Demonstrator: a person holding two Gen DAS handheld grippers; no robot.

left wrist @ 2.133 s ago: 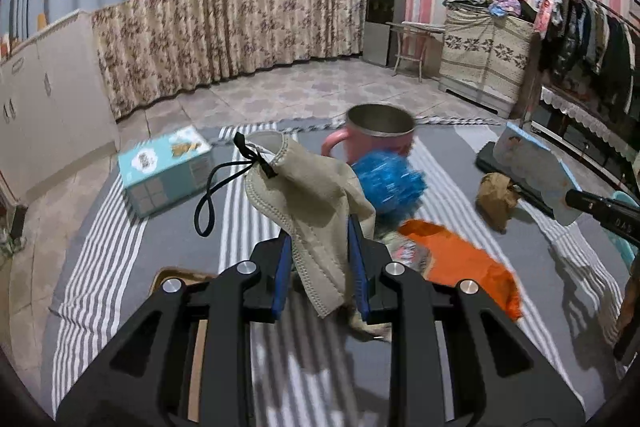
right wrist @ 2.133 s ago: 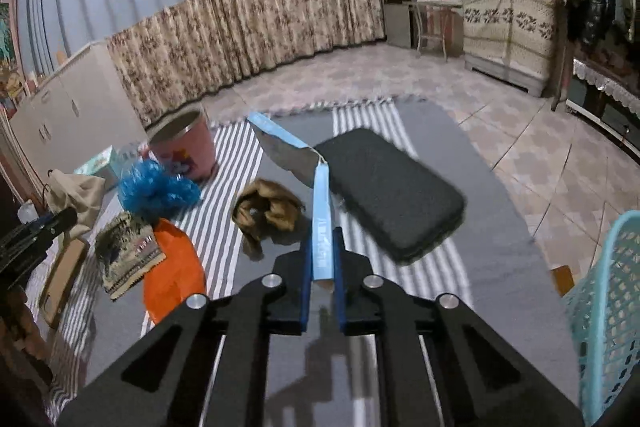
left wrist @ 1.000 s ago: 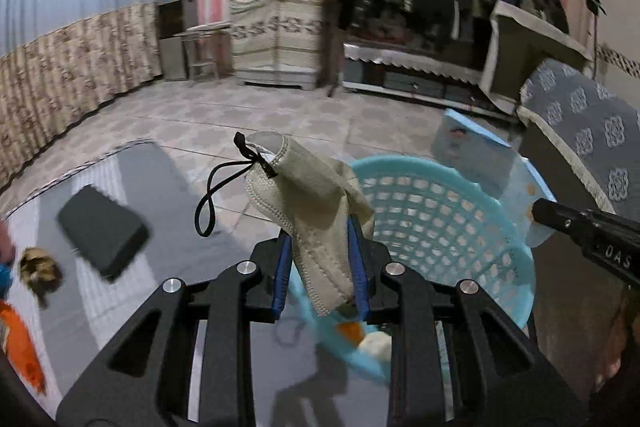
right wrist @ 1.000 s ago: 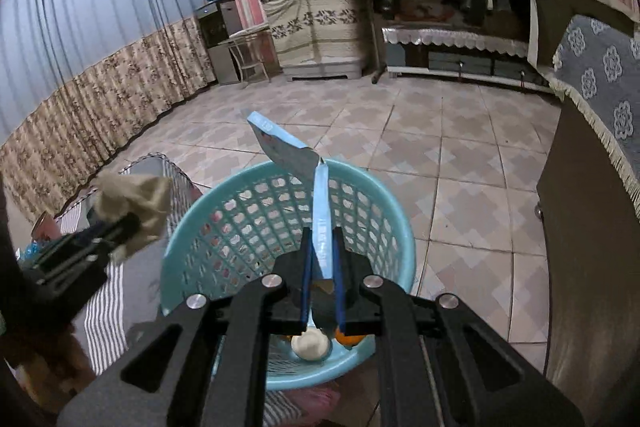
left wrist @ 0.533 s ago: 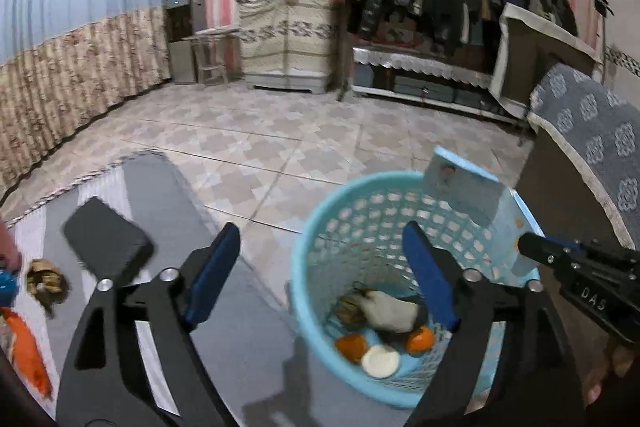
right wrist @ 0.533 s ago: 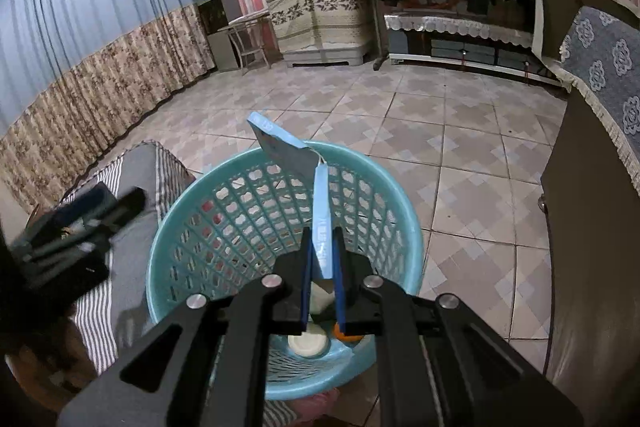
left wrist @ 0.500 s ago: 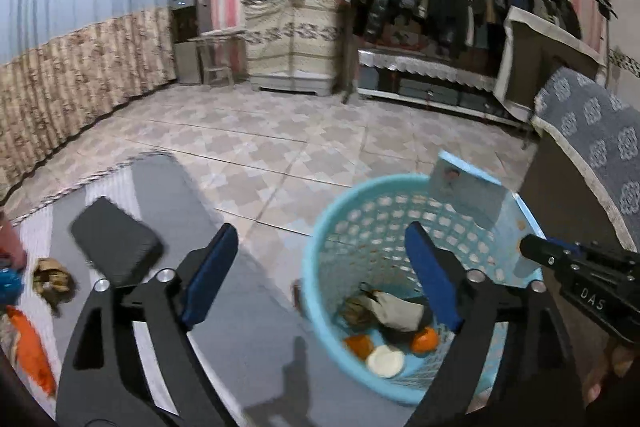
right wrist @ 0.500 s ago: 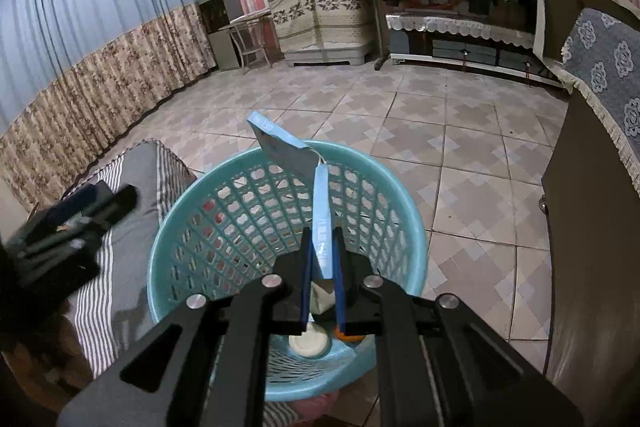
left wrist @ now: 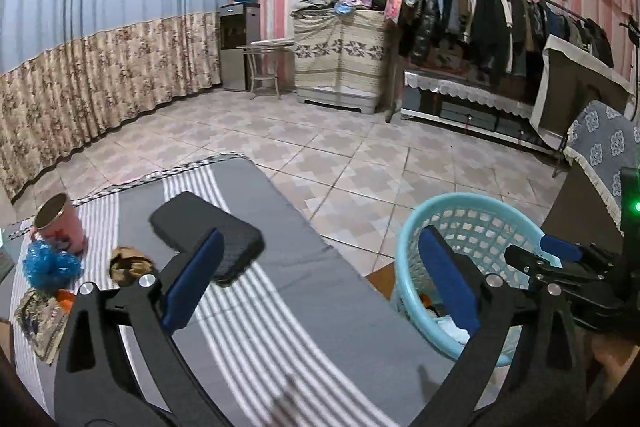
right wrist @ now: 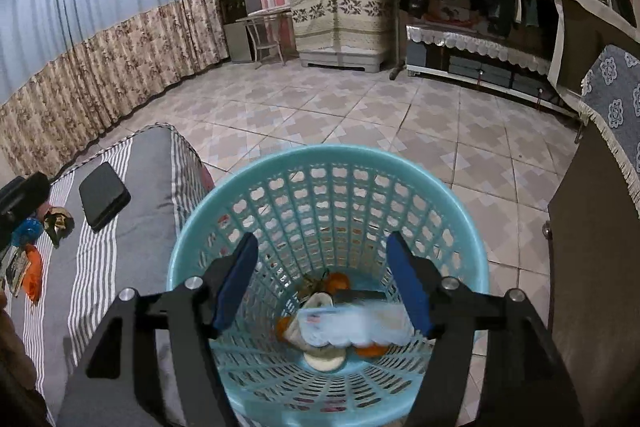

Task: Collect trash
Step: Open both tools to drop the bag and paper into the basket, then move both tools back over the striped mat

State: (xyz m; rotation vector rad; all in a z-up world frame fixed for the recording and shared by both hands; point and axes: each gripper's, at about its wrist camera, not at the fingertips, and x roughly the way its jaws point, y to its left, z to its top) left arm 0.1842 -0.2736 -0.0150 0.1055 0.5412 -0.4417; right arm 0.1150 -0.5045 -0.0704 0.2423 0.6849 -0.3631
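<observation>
- On the striped bed cover [left wrist: 256,327], far left, the trash not yet collected lies in a cluster: a blue plastic ball [left wrist: 50,264] touching a pink cup [left wrist: 60,223], an orange scrap [right wrist: 33,273], a printed wrapper [left wrist: 38,319] and a brown crumpled wad [left wrist: 128,264] near a dark pad [left wrist: 208,235].
- These look light and soft; I'd pinch the wad or the ball across its bulk, and the flat wrapper by a raised edge, since thin film may slip.
- The left gripper [left wrist: 316,283] hangs over the cover, jaws opening wide with nothing between them.
- The right gripper [right wrist: 322,281] hovers above the turquoise basket [right wrist: 472,247] on the floor, jaws opening and empty; a pale blue packet [right wrist: 356,327] lies inside on peels and other scraps.
</observation>
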